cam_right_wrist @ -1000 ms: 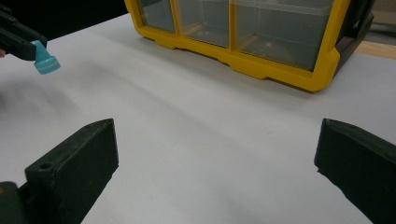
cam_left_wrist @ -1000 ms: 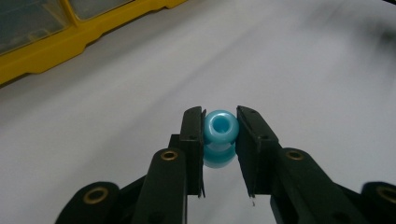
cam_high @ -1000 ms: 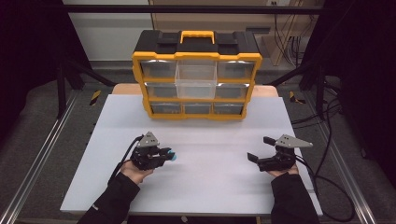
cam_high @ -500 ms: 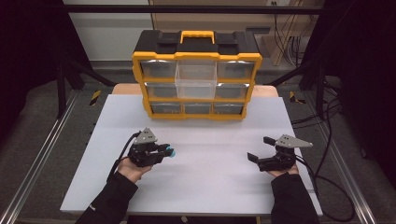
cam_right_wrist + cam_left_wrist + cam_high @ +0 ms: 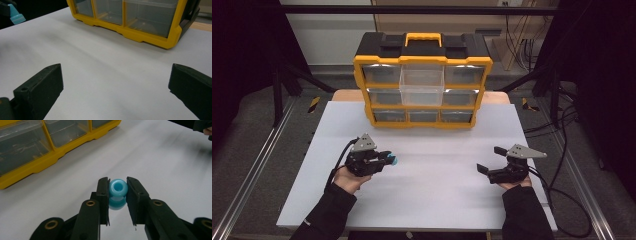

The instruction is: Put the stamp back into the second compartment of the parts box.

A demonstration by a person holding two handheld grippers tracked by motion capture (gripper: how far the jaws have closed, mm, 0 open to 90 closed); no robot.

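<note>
My left gripper [image 5: 388, 159] is shut on a small light-blue spool-shaped bead [image 5: 118, 190], held between its two black jaws just above the white table [image 5: 437, 200]; the bead [image 5: 394, 161] shows as a blue dot at the jaw tips in the high view. My right gripper [image 5: 490, 160] rests near the table's right side with its jaws wide open and nothing between them. A yellow and black drawer organizer [image 5: 422, 80] stands at the back of the table. Its top middle clear drawer [image 5: 422, 86] is pulled out toward me.
Cables [image 5: 562, 150] trail off the table's right side. The organizer's bottom yellow edge [image 5: 140, 35] lies ahead of the right gripper. Metal frame rails [image 5: 252, 170] run along both sides of the table.
My left gripper with the blue bead has shifted slightly left and toward the organizer. The right gripper has stayed in place, open.
</note>
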